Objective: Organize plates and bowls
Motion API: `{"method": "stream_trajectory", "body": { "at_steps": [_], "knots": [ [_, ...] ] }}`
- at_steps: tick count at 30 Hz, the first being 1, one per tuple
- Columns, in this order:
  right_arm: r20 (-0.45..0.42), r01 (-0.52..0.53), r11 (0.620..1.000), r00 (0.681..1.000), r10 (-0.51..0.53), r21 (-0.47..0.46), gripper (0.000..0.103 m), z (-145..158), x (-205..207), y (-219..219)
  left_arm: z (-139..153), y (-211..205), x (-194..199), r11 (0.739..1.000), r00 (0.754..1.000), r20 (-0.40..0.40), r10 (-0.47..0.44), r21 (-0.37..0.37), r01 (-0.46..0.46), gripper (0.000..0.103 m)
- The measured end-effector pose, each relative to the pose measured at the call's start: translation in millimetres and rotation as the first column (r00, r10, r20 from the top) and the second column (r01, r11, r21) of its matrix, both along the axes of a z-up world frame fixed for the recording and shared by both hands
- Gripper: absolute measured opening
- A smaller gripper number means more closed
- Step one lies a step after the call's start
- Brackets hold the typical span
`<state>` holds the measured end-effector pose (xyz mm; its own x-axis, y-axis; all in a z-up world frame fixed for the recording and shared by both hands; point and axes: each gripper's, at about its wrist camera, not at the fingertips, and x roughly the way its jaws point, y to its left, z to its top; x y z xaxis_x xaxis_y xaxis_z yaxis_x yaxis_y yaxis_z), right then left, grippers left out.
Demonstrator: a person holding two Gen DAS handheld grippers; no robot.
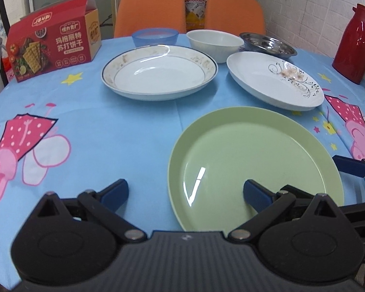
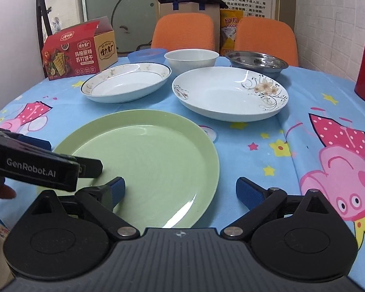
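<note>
Near the front of the surface sits the green plate, at 6 o'clock from the flower plate. Left claw and right claw are both spread wide, holding nothing. "GenRobot.AI" is printed on the left claw's side. At 10 o'clock stands a red cracker box with Chinese writing.

Two orange chairs behind the table, white brick wall right, frosted glass panel
</note>
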<state>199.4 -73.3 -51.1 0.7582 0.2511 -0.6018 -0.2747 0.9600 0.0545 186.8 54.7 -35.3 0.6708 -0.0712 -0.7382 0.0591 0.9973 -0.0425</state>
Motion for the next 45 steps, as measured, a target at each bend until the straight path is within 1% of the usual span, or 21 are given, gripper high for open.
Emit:
{"method": "stream_trajectory", "body": {
  "at_steps": [1, 3, 4, 5, 7, 8, 10, 12, 14, 17, 23, 26, 28, 30, 32, 34, 35, 37, 40, 42, 45],
  "knots": [
    [0.009, -0.001, 1.0, 1.0, 0.001, -0.011, 0.103, 0, -1, 0, 0, -1, 0, 1.0, 1.0, 0.003, 0.0, -0.006, 0.0, 0.097],
    [0.028, -0.004, 1.0, 1.0, 0.004, -0.003, 0.103, -1, -3, 1, 3, -5, -1, 1.0, 1.0, 0.013, -0.015, -0.017, 0.015, 0.086],
    [0.036, -0.014, 1.0, 0.999, 0.013, 0.002, 0.103, -1, -4, 2, 5, -8, -3, 0.999, 0.999, 0.021, -0.03, -0.024, 0.03, 0.073],
    [0.043, -0.019, 1.0, 0.999, 0.019, 0.003, 0.103, 0, -6, 5, 7, -12, -5, 0.999, 0.999, 0.024, -0.043, -0.027, 0.043, 0.066],
    [0.052, 0.002, 1.0, 0.999, -0.002, -0.001, 0.103, 0, -8, 8, 8, -14, -4, 1.0, 1.0, 0.017, -0.013, -0.026, 0.013, 0.066],
    [0.053, 0.012, 1.0, 0.999, -0.012, 0.004, 0.103, 0, -8, 8, 8, -13, -3, 0.999, 1.0, 0.01, 0.001, -0.035, -0.001, 0.061],
    [0.048, 0.027, 1.0, 0.998, -0.027, 0.011, 0.103, 4, -8, 8, 15, -10, -1, 0.998, 0.999, -0.003, 0.043, -0.051, -0.043, 0.056],
    [0.057, 0.022, 0.999, 0.998, -0.024, 0.04, 0.103, 10, -9, 10, 25, -5, -3, 0.998, 0.998, 0.032, 0.057, -0.037, -0.056, 0.055],
    [0.083, 0.006, 0.999, 0.997, -0.009, 0.036, 0.103, 16, -11, 20, 35, 4, -6, 0.997, 0.995, 0.061, 0.079, -0.009, -0.079, 0.055],
    [0.098, -0.037, 0.998, 0.995, 0.031, 0.057, 0.103, 20, -8, 40, 39, 27, -9, 0.99, 0.988, 0.068, 0.14, 0.013, -0.141, 0.055],
    [0.057, -0.136, 0.987, 0.99, 0.132, 0.086, 0.103, 12, 9, 88, 26, 74, -10, 0.97, 0.97, 0.028, 0.242, 0.01, -0.242, 0.055],
    [0.047, -0.155, 0.986, 0.987, 0.152, 0.066, 0.103, 6, 12, 102, 17, 83, -1, 0.971, 0.971, 0.012, 0.24, -0.006, -0.24, 0.055],
    [0.034, -0.155, 0.986, 0.988, 0.154, 0.059, 0.103, 2, 16, 104, 10, 86, 5, 0.973, 0.974, 0.007, 0.226, -0.043, -0.226, 0.057],
    [0.044, -0.167, 0.985, 0.985, 0.166, 0.03, 0.103, 1, 14, 105, 8, 86, 5, 0.979, 0.98, 0.013, 0.196, -0.052, -0.195, 0.067],
    [0.029, -0.197, 0.98, 0.98, 0.196, 0.04, 0.103, 3, 14, 98, 8, 91, 5, 0.981, 0.984, 0.021, 0.176, -0.084, -0.173, 0.091],
    [0.025, -0.185, 0.978, 0.983, 0.184, 0.091, 0.103, 12, 17, 85, 17, 102, 5, 0.977, 0.98, 0.058, 0.191, -0.112, -0.184, 0.093],
    [0.042, -0.17, 0.98, 0.985, 0.166, 0.106, 0.103, 20, 21, 78, 22, 108, 7, 0.974, 0.977, 0.078, 0.2, -0.12, -0.19, 0.097],
    [0.086, -0.156, 0.983, 0.985, 0.148, 0.099, 0.103, 35, 34, 72, 36, 120, 17, 0.969, 0.968, 0.116, 0.221, -0.137, -0.205, 0.099],
    [0.136, -0.155, 0.987, 0.98, 0.148, 0.042, 0.103, 51, 72, 74, 50, 132, 41, 0.967, 0.961, 0.145, 0.234, -0.141, -0.214, 0.1],
    [0.15, -0.164, 0.986, 0.976, 0.16, 0.018, 0.103, 54, 100, 78, 52, 139, 65, 0.966, 0.962, 0.138, 0.234, -0.141, -0.215, 0.1],
    [0.123, -0.164, 0.986, 0.979, 0.163, -0.003, 0.103, 48, 145, 86, 48, 144, 102, 0.967, 0.97, 0.099, 0.221, -0.149, -0.205, 0.1]
  ]
}}
